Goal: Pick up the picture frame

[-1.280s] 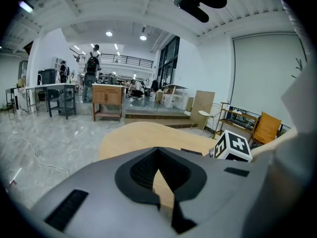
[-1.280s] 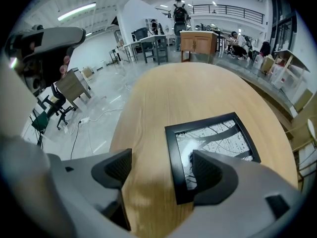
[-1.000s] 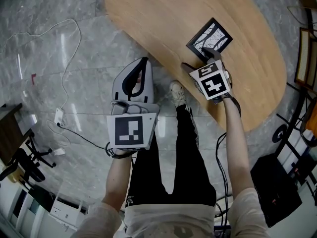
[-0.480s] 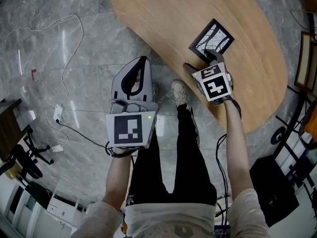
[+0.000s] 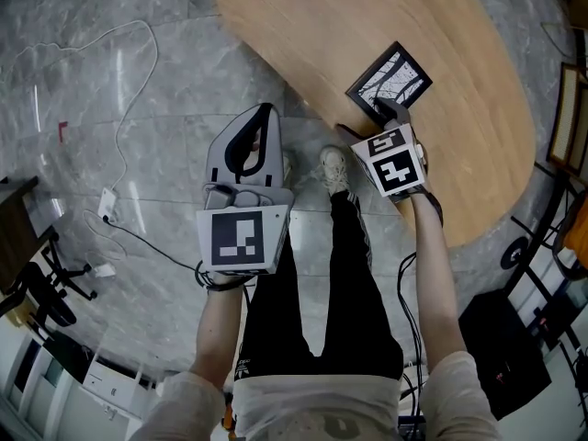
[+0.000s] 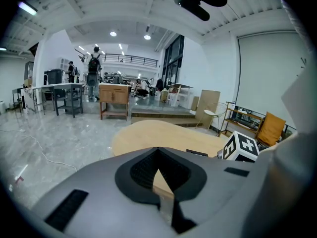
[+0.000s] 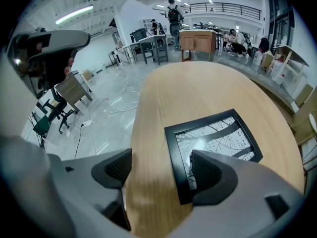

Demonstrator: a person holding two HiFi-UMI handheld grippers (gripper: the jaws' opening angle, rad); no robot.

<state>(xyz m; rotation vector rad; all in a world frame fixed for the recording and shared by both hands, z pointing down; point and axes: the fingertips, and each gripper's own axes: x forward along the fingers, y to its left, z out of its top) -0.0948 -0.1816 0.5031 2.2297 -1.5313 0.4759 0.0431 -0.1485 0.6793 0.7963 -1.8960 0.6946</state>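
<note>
The black picture frame holds a branch print and lies flat on the oval wooden table, near its front edge. My right gripper is open low over the table at the frame's near corner. In the right gripper view the frame lies just ahead. The right finger covers its near edge and the left finger sits over bare wood by the table's rim. My left gripper is held over the floor, away from the table, with its jaws together and nothing in them.
The person's legs and a shoe stand on the grey marble floor between the grippers. A white cable trails on the floor at left, with an office chair at the far left. A black case and leaning frames are at right.
Almost nothing: the right gripper stays at the frame's near corner, shifted only slightly, and the left gripper holds still.
</note>
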